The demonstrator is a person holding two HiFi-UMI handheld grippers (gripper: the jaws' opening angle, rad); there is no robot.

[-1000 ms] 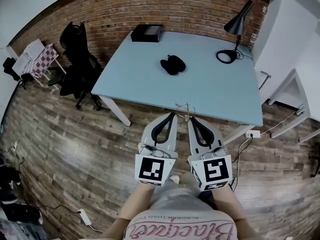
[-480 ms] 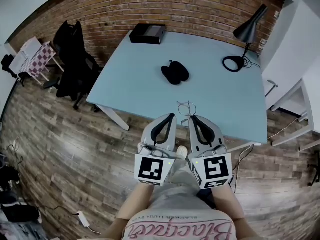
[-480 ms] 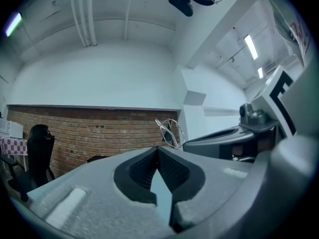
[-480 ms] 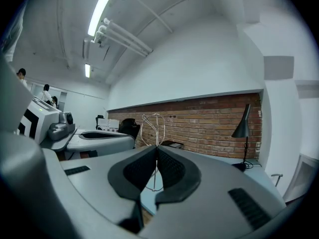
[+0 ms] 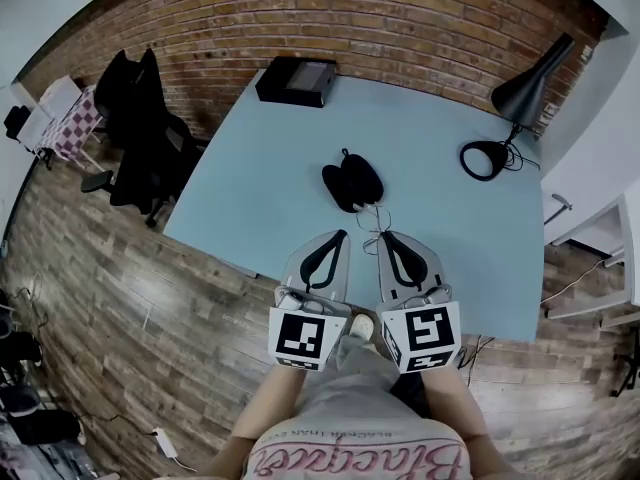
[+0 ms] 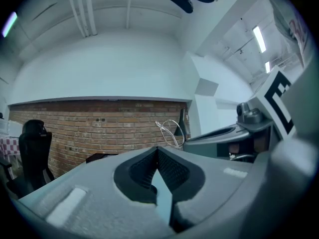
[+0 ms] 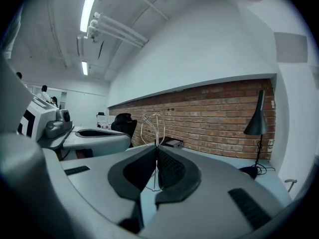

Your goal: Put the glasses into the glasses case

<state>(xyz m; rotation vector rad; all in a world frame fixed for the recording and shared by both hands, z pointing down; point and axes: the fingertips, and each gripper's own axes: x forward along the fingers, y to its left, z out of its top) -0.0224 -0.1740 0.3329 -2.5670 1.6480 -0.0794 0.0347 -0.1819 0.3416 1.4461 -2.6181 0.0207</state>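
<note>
A black glasses case point(image 5: 352, 183) lies open in the middle of the light blue table point(image 5: 250, 188). My right gripper point(image 5: 380, 236) is shut on thin wire-framed glasses point(image 5: 374, 218), which stick out past its tip just short of the case. In the right gripper view the glasses point(image 7: 152, 128) stand upright, pinched between the pads point(image 7: 169, 169). My left gripper point(image 5: 342, 233) hangs beside the right one, shut with nothing in it; its own view shows its jaws closed point(image 6: 158, 151) and the glasses point(image 6: 172, 132) to the right.
A black box point(image 5: 296, 80) sits at the table's far edge by the brick wall. A black desk lamp point(image 5: 520, 108) stands at the far right corner. A black office chair point(image 5: 140, 138) is left of the table, on the wooden floor.
Both grippers and the head have moved forward. The grippers now hang over the table's near part and the case is much closer to their tips. Both stay shut.
</note>
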